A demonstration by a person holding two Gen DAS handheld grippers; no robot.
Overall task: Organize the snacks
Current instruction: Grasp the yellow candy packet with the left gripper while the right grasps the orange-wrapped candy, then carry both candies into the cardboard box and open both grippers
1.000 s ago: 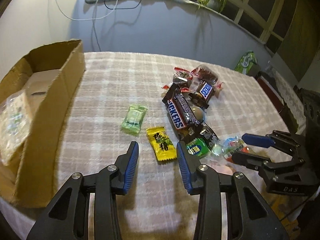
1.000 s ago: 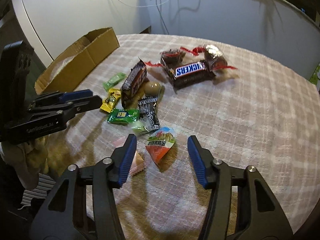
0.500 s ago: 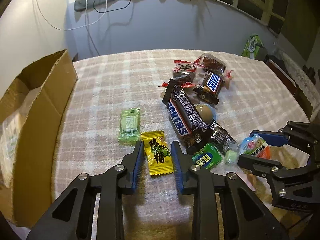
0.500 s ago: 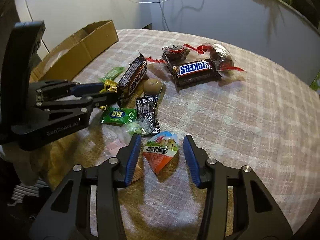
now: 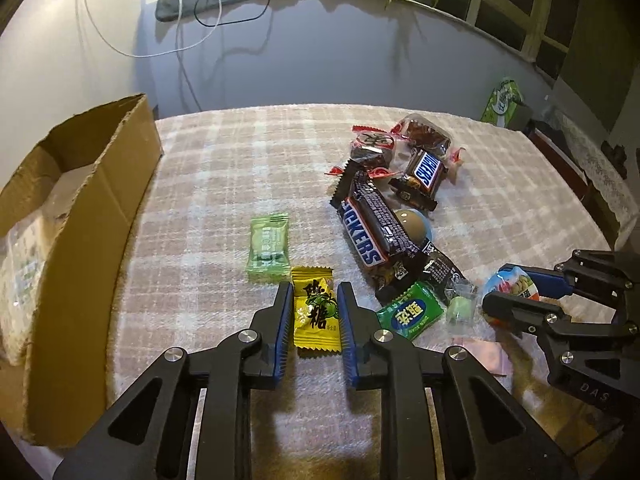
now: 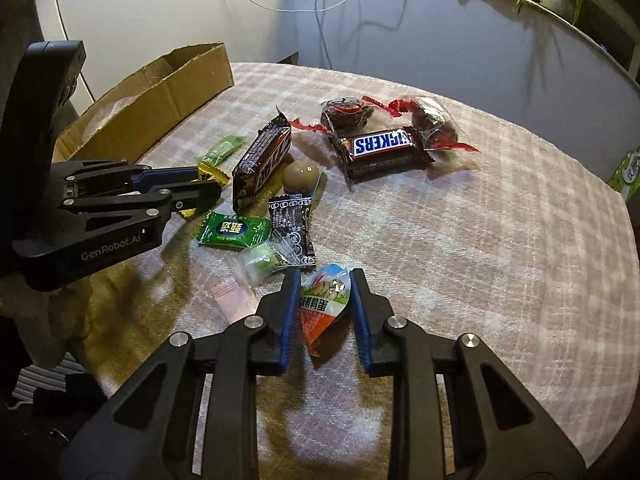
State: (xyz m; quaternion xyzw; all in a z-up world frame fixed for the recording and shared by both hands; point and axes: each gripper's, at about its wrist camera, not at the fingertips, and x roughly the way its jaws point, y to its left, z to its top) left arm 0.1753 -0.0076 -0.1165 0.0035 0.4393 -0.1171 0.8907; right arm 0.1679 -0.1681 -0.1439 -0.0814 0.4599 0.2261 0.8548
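The left gripper [image 5: 312, 312] is pinching the yellow candy [image 5: 316, 314] by its two long sides, its blue pads pressing on the wrapper edges, because a flat packet lying on the tablecloth [image 5: 224, 168] offers no other hold. The right gripper [image 6: 325, 307] is closing on the orange cone-shaped snack [image 6: 323, 308] in the same way, pads touching both sides of its wide end. Both packets are lying on the near side of the Snickers bar [image 5: 370, 230]; the rest of the snacks are clustered around that bar. The cardboard box [image 5: 86, 208] is standing open well to the left of the bar, probably so that sorted snacks can be dropped in from above. Taking one packet in each gripper is likely meant to halve the trips.
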